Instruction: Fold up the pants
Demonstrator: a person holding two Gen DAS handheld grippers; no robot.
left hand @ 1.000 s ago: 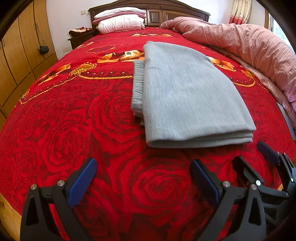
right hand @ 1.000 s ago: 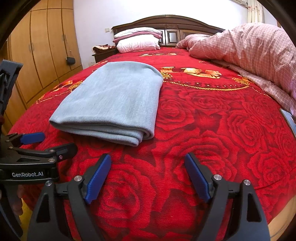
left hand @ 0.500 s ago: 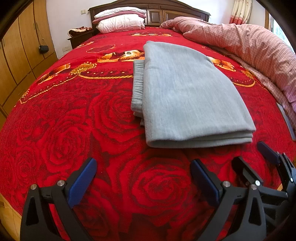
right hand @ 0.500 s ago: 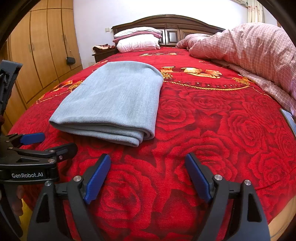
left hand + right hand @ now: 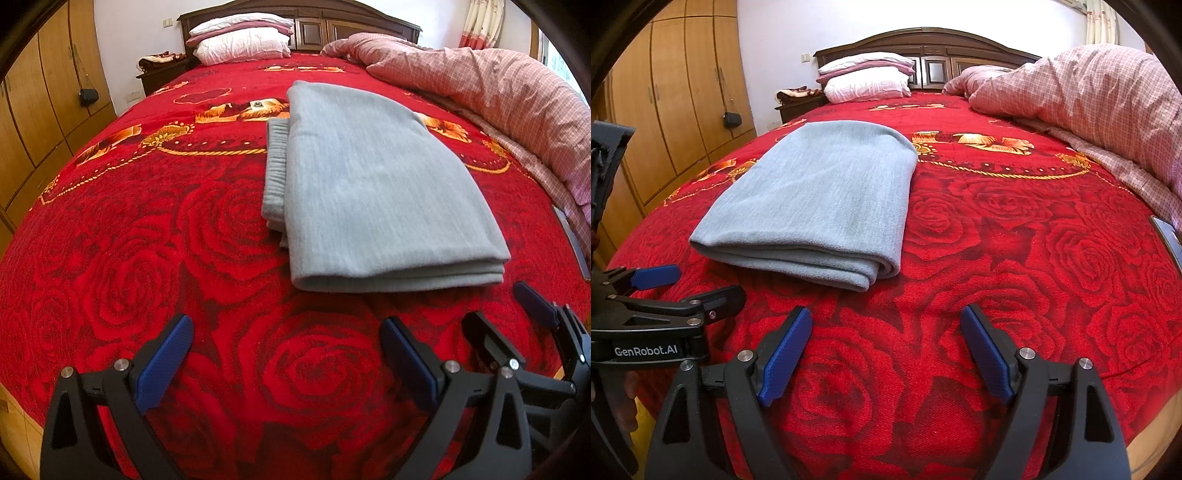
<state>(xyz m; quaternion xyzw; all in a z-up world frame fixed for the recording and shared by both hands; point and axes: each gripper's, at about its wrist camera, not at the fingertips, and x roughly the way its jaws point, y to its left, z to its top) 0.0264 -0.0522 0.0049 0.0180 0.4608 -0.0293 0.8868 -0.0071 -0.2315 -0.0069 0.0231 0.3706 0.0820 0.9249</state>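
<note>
- Covering nearly everything I see, the red rose bedspread (image 5: pixel 184 229) runs up to the headboard (image 5: pixel 934 40).
- Heaped along its right side is a pink checked quilt (image 5: pixel 1089 92).
- Folded into a flat grey stack, the pants (image 5: pixel 369 184) lie on the bedspread, just beyond both my claws and touching neither.
- 2 pillows (image 5: pixel 243 40) sit at the head.
- My left claw (image 5: pixel 286 354) is spread wide, empty.
- My right claw (image 5: pixel 886 350) is likewise spread, gripping nothing.
</note>
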